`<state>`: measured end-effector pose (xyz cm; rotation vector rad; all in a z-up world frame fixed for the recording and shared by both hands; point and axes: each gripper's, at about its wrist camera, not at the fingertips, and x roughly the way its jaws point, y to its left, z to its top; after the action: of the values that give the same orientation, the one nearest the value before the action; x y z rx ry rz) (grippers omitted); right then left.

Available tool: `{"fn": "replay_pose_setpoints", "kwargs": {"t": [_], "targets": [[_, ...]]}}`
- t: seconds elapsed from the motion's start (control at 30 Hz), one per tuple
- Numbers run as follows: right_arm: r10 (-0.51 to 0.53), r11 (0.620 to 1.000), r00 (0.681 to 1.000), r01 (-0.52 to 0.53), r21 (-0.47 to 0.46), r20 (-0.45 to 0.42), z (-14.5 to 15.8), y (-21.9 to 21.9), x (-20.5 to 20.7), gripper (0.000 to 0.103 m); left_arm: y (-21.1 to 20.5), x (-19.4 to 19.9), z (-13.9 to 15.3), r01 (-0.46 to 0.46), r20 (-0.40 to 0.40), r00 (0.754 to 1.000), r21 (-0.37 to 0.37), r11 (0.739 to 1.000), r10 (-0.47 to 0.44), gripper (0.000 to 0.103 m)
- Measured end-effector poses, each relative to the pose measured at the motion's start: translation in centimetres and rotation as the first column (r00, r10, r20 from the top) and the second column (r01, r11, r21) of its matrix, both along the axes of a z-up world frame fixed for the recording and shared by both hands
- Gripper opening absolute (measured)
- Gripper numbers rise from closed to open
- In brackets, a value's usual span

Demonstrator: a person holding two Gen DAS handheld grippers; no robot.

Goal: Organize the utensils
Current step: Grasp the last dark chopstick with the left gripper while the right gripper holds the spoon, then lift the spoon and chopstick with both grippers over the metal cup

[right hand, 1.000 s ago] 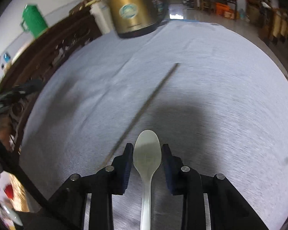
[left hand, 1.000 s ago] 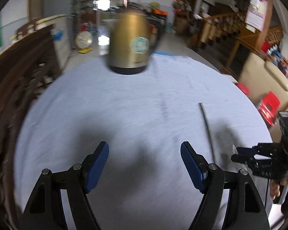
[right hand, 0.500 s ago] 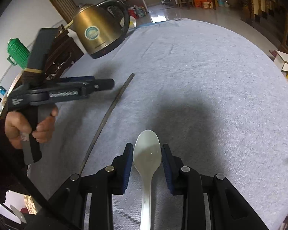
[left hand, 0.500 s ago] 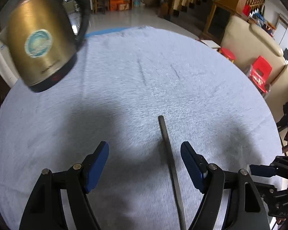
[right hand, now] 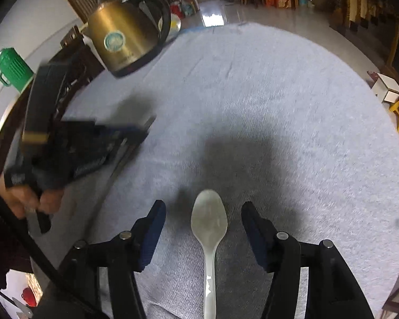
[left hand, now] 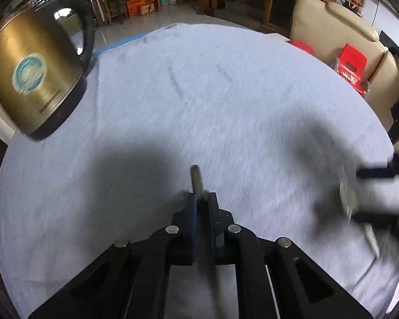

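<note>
My left gripper [left hand: 202, 199] is shut on a long dark chopstick [left hand: 196, 178], whose tip sticks out past the blue pads over the grey tablecloth. In the right wrist view the left gripper [right hand: 135, 133] is blurred at the left, with the chopstick [right hand: 119, 164] running down from it. My right gripper [right hand: 203, 218] is open, its blue pads apart on either side of a white spoon [right hand: 208, 220] lying on the cloth. In the left wrist view the right gripper [left hand: 369, 194] and the spoon [left hand: 348, 196] are blurred at the right edge.
A gold electric kettle [left hand: 32, 74] with a black handle stands at the table's far left; it also shows in the right wrist view [right hand: 125, 40]. The round table [right hand: 279, 93] carries a grey cloth. Red stools [left hand: 351, 63] and a sofa stand beyond its right edge.
My left gripper has moved over the chopstick and shut on it. My right gripper has opened, and the spoon now lies free between its pads.
</note>
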<state>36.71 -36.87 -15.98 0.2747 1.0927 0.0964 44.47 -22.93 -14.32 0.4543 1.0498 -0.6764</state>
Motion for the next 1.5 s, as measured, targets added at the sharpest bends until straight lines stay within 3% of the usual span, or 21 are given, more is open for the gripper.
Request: {"fn": "replay_pose_setpoints", "kwargs": {"t": [0.13,0.2,0.27,0.33,0.4,0.47,0.57,0.63,0.67,0.73,0.83,1.0,1.13,1.27,1.37,1.5], "targets": [[-0.009,1.0,1.0,0.009,-0.021,-0.021,0.0,-0.6,0.4,0.059,3.2,-1.1,0.1,-0.005,-0.011,1.0,0.01,1.0,0.005,0.006],[0.007,1.0,0.998,-0.008,-0.022,-0.061,-0.8,-0.6,1.0,0.045,4.4,-1.8,0.3,0.009,-0.031,0.999,0.007,1.0,-0.009,0.006],[0.03,0.998,0.995,-0.035,-0.053,-0.093,-1.6,-0.1,2.0,0.044,4.9,-1.9,0.6,0.014,-0.026,1.0,0.028,1.0,-0.013,0.008],[0.064,0.991,0.993,-0.075,-0.114,-0.101,-1.4,0.7,2.3,0.035,5.1,-2.0,0.6,0.021,-0.049,0.999,0.028,0.999,-0.019,0.026],[0.074,0.984,0.99,-0.092,-0.156,-0.116,-1.5,1.3,2.6,0.03,5.2,-2.3,1.0,0.012,-0.051,0.999,0.018,1.0,-0.011,0.052],[0.097,0.972,0.987,-0.122,-0.199,-0.128,-1.5,2.1,2.6,0.03,5.1,-2.3,1.0,0.003,-0.064,0.998,0.009,1.0,-0.002,0.053],[0.1,0.966,0.986,-0.129,-0.225,-0.136,-1.4,2.8,2.5,0.029,4.4,-2.2,0.3,0.003,-0.052,0.999,0.015,1.0,-0.002,0.052],[0.085,0.973,0.987,-0.111,-0.202,-0.133,-1.2,2.7,2.5,0.029,4.2,-2.8,0.7,0.002,-0.045,0.999,0.006,1.0,-0.001,0.026],[0.077,0.975,0.989,-0.101,-0.199,-0.128,-1.1,2.8,2.5,0.029,4.3,-2.7,0.9,-0.011,-0.052,0.999,0.005,1.0,0.011,0.006],[0.057,0.981,0.993,-0.075,-0.176,-0.108,-0.3,2.1,1.9,0.029,4.4,-2.2,1.0,-0.036,-0.062,0.997,0.0,0.999,0.036,0.006],[0.038,0.992,0.999,-0.043,-0.121,-0.039,1.6,1.3,0.7,0.029,5.5,-3.0,2.1,-0.071,-0.014,0.997,-0.019,0.997,0.071,0.005],[-0.015,0.999,0.996,0.019,-0.045,0.093,4.6,0.1,-2.8,0.029,9.5,-5.8,6.4,-0.146,0.08,0.984,-0.123,0.982,0.157,0.005],[-0.081,0.997,0.978,0.079,0.02,0.193,6.3,0.4,-6.4,0.029,13.5,-9.1,10.5,-0.209,0.18,0.952,-0.21,0.955,0.248,0.005],[-0.133,0.991,0.951,0.122,0.057,0.278,8.0,1.2,-9.6,0.029,18.2,-12.4,13.3,-0.279,0.266,0.894,-0.299,0.912,0.361,0.005],[-0.166,0.986,0.932,0.147,0.082,0.323,9.1,1.5,-12.2,0.029,22.6,-15.8,14.8,-0.352,0.281,0.836,-0.382,0.855,0.47,0.005],[-0.176,0.984,0.905,0.15,0.095,0.387,10.9,2.3,-15.2,0.029,27.2,-18.5,16.5,-0.396,0.277,0.779,-0.478,0.784,0.562,0.005]]}}
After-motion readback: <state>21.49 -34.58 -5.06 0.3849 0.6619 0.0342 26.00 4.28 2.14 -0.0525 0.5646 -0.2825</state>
